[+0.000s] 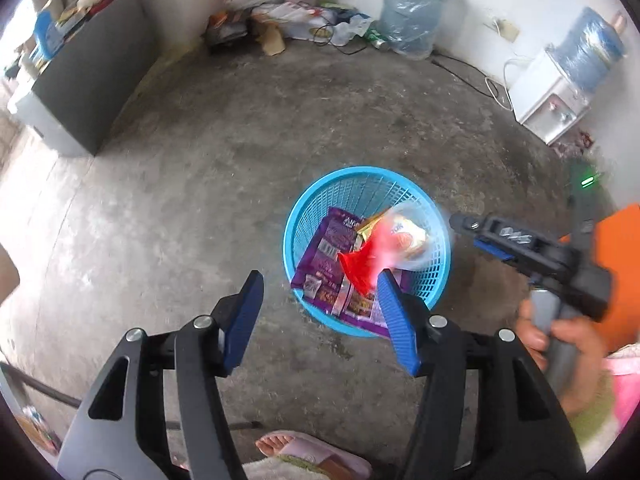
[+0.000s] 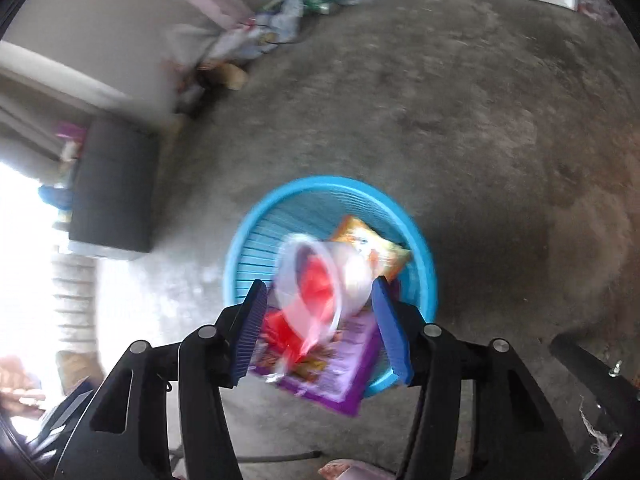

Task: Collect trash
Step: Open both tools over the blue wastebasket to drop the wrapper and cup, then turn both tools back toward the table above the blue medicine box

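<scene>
Both sets of jaws are held open above the blue basket [image 1: 434, 280]; wrappers [image 1: 328, 256] and a clear cup [image 2: 320, 284] are dropped in. Corner litter [image 1: 304, 24] is left.

Left gripper [image 1: 318, 322]: black angular arms with triangular cut-outs, silver round pivot screws, ribbed blue finger pads [image 1: 244, 322]. Right gripper [image 2: 320, 330]: same black frame, silver screws, blue ribbed pads; grey handle in left-wrist view. Person: pink sleeve [image 1: 624, 390], pink slipper [image 1: 316, 454].
</scene>
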A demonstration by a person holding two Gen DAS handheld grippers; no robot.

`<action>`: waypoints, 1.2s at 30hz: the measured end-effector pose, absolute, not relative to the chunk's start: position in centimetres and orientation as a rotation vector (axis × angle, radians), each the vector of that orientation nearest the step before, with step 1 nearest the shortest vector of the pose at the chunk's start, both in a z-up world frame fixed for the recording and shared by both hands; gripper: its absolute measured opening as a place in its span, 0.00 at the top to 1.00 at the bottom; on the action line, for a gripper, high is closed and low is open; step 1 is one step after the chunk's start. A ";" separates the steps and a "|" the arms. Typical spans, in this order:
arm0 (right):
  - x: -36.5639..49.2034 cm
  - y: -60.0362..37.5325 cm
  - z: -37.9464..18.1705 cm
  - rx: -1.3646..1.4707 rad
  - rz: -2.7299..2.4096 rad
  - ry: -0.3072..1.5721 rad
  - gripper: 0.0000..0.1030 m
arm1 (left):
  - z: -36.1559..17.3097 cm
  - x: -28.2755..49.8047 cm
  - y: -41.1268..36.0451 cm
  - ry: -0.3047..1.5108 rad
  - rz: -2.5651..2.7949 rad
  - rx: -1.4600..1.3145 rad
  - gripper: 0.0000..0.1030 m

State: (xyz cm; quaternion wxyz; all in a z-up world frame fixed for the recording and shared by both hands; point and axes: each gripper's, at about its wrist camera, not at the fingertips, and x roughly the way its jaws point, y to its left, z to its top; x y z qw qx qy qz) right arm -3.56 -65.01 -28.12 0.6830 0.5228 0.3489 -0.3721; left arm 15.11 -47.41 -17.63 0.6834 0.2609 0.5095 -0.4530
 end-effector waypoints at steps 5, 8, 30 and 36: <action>-5.5 -62.8 -28.3 1.196 -0.834 0.703 0.48 | -13.6 15.9 -43.9 1.076 -1.030 0.560 0.45; -6.7 -61.2 -26.5 1.162 -0.840 0.666 0.48 | -10.6 15.8 -41.9 1.012 -1.041 0.532 0.45; -3.0 -38.2 -3.8 0.436 -0.609 0.554 0.14 | 4.1 12.7 -16.2 0.666 -0.923 0.250 0.36; -0.8 -31.6 -0.2 0.287 -0.526 0.528 0.07 | 5.4 12.6 -9.5 0.615 -0.817 0.157 0.27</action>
